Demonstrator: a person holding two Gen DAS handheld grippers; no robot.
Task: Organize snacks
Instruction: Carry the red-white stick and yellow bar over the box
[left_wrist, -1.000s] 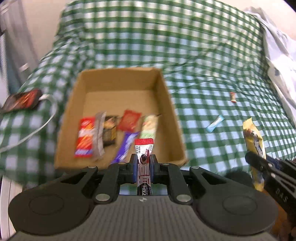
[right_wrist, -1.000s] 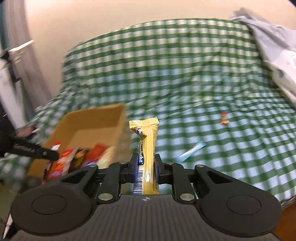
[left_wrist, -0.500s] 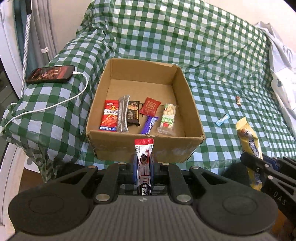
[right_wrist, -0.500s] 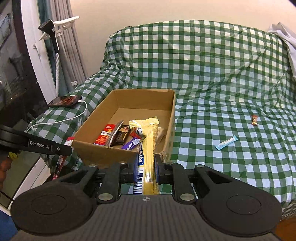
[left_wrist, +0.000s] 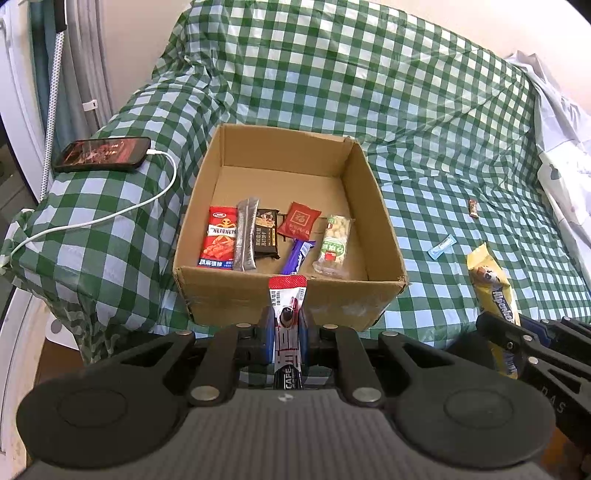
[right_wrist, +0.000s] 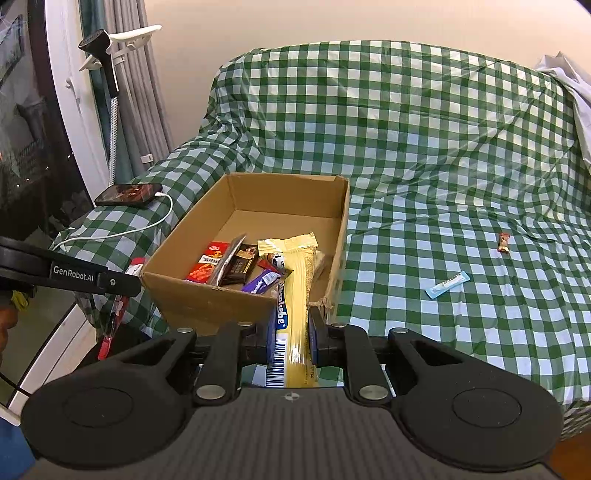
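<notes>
An open cardboard box (left_wrist: 207, 236) (right_wrist: 177, 254) sits on the green checked cover and holds several snack packets. My left gripper (left_wrist: 287, 328) is shut on a red and white coffee stick (left_wrist: 287, 295), just in front of the box's near wall. My right gripper (right_wrist: 292, 332) is shut on a long yellow snack packet (right_wrist: 295, 277), in front of the box's near right corner. The yellow packet (left_wrist: 493, 284) and the right gripper's body show at the right edge of the left wrist view. A light blue stick (right_wrist: 447, 285) and a small brown candy (right_wrist: 504, 243) lie loose on the cover, right of the box.
A black phone (left_wrist: 101, 154) on a white charging cable (left_wrist: 110, 214) lies on the covered armrest left of the box. A window, curtains and a white holder arm (right_wrist: 122, 40) stand at the left. White cloth (left_wrist: 561, 122) is heaped at the far right.
Both grippers drew back from the box with their packets still held; the box now sits farther off and whole in view. The blur of a second ago is gone, and both views have since held steady.
</notes>
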